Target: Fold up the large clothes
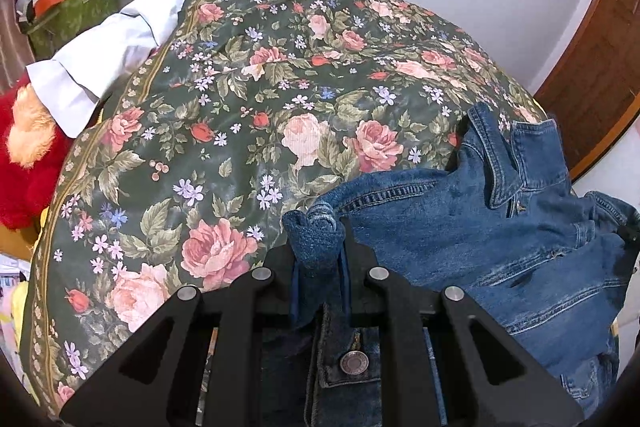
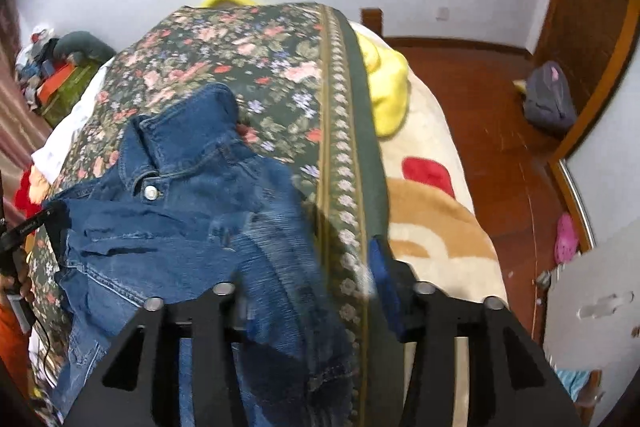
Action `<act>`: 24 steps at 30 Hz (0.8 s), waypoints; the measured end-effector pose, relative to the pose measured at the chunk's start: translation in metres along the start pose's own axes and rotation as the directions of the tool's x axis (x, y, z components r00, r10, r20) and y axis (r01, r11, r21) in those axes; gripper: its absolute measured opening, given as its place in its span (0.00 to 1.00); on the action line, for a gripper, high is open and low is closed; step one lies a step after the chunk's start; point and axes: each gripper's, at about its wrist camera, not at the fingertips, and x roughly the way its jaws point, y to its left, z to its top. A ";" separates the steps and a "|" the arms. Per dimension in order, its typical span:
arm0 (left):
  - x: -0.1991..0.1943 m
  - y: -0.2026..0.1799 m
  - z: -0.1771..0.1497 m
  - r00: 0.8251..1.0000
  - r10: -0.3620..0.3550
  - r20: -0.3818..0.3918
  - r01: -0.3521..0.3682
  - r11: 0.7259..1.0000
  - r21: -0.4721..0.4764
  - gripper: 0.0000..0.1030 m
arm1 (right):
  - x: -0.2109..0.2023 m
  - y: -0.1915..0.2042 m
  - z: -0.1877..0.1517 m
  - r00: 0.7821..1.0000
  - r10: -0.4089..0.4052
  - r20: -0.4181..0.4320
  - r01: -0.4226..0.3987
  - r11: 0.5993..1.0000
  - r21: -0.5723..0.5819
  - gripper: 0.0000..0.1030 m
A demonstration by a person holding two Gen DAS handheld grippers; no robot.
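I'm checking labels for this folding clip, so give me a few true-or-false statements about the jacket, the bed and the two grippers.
1. The left gripper is shut on the denim jacket. True.
2. The jacket lies on a plain white sheet. False: it lies on a dark floral bedspread.
3. The jacket's collar is in view with a metal button below it. True.
4. The right gripper has its fingers shut on bare air. False: blurred denim runs between them.
5. A yellow blanket lies at the bedspread's right edge in the right wrist view. True.
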 end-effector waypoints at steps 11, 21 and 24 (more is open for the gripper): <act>-0.026 0.009 0.040 0.968 0.200 0.149 -0.199 0.980 -0.023 0.14 | 0.030 0.066 0.073 0.992 -0.029 0.123 0.045 0.991 -0.128 0.10; 0.024 0.089 0.047 0.970 0.244 0.020 -0.239 0.961 -0.136 0.16 | 0.119 0.119 0.112 0.977 -0.185 0.105 0.200 0.968 -0.154 0.10; 0.047 0.096 0.044 0.966 0.257 -0.016 -0.257 0.959 -0.120 0.20 | 0.148 0.107 0.107 0.980 -0.198 0.012 0.198 0.971 -0.132 0.12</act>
